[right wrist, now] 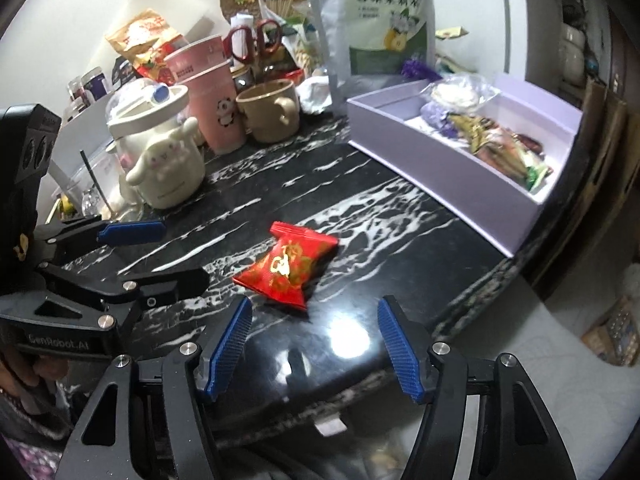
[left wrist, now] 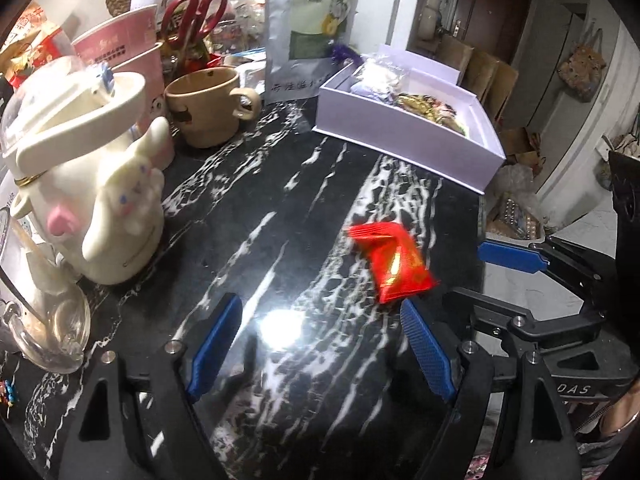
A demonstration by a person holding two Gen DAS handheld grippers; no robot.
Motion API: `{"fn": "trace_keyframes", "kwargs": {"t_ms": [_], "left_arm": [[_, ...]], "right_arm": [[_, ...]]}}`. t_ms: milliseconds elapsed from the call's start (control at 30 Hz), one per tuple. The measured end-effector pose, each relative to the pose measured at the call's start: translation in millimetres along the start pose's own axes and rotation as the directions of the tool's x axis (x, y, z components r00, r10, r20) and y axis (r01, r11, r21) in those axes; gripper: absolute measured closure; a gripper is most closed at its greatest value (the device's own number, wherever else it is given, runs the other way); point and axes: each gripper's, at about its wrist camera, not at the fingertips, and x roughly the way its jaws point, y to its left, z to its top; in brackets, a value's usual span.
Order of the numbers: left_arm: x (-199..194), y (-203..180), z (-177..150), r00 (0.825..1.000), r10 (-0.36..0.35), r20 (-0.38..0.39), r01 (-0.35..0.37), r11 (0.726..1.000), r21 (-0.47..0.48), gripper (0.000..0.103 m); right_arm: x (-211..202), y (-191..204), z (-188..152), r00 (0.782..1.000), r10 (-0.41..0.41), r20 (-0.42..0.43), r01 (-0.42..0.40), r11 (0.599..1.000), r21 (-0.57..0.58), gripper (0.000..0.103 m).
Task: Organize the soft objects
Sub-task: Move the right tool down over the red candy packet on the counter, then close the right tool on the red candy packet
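Left edge of the black marble counter: cream rabbit jar, pink cup and tan mug, standing close together. Left gripper: jaws wide apart, nothing between them, above bare counter. Centre: red packet lies flat on the counter, apart from both grippers; in the left view it sits just beyond the right-hand blue pad. Right gripper: jaws parted, empty, short of the packet. Right: lavender box near the counter edge, open, holding assorted wrapped items; silver pouch stands behind it.
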Motion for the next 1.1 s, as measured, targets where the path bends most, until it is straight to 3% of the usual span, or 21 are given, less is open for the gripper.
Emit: {"fn": "trace_keyframes", "kwargs": {"t_ms": [333, 433, 500, 700, 867, 1000, 1100], "left_arm": [[7, 20, 3, 1.0, -0.01, -0.018, 0.009, 1.0, -0.025, 0.021], [10, 19, 7, 1.0, -0.02, -0.02, 0.02, 1.0, -0.019, 0.021], [12, 17, 8, 0.999, -0.029, -0.02, 0.028, 1.0, -0.013, 0.021], [17, 11, 13, 0.998, -0.057, -0.026, 0.057, 0.998, 0.004, 0.021], [20, 2, 14, 0.997, -0.069, -0.032, 0.071, 0.996, 0.05, 0.021], [24, -6, 14, 0.993, -0.11, -0.038, 0.112, 0.991, 0.071, 0.021], [29, -17, 14, 0.988, -0.146, -0.05, 0.15, 0.985, 0.09, 0.031]], "right_arm": [[35, 0, 15, 0.997, 0.061, -0.045, -0.058, 0.995, 0.084, 0.048], [38, 3, 16, 0.996, 0.077, -0.052, -0.072, 0.994, 0.08, 0.056], [41, 4, 15, 0.993, 0.099, -0.064, -0.094, 0.992, 0.081, 0.072], [40, 1, 10, 0.989, 0.136, -0.059, -0.13, 0.988, 0.087, 0.086], [34, 0, 9, 0.991, 0.122, -0.049, -0.12, 0.991, 0.059, 0.088], [27, -16, 7, 0.984, 0.173, -0.028, -0.168, 0.976, 0.139, 0.088], [21, -27, 6, 0.981, 0.196, -0.007, -0.191, 0.964, 0.184, 0.088]]}}
